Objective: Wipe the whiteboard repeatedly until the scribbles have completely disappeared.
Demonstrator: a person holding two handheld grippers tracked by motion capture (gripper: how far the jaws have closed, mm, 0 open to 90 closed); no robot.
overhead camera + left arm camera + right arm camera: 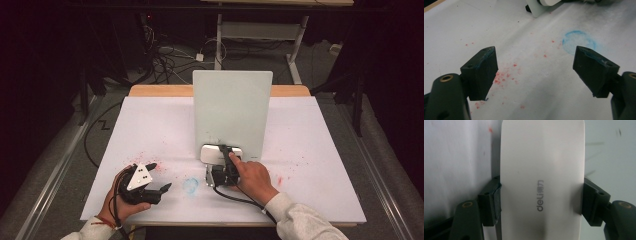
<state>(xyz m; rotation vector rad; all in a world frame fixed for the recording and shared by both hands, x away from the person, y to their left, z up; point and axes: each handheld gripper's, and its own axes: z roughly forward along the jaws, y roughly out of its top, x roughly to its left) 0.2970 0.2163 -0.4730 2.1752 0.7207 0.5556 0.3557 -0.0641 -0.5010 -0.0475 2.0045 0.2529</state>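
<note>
Nearest us, our left gripper (159,176) rests low on the white paper-covered table (150,125), its jaws spread wide with nothing between them; beneath it we see red specks (504,76), and a faint blue ring (579,41) just beyond its tip. Farther in, our right gripper (540,202) is clamped on both long sides of a white eraser (541,170), probably a board eraser. The eraser sits at the foot of the upright whiteboard (232,110), apparently touching it.

Black left tool (159,177) bears a grey three-cornered plate (139,176); brass screws dot its jaws; black cable; grey sleeves (300,220).
</note>
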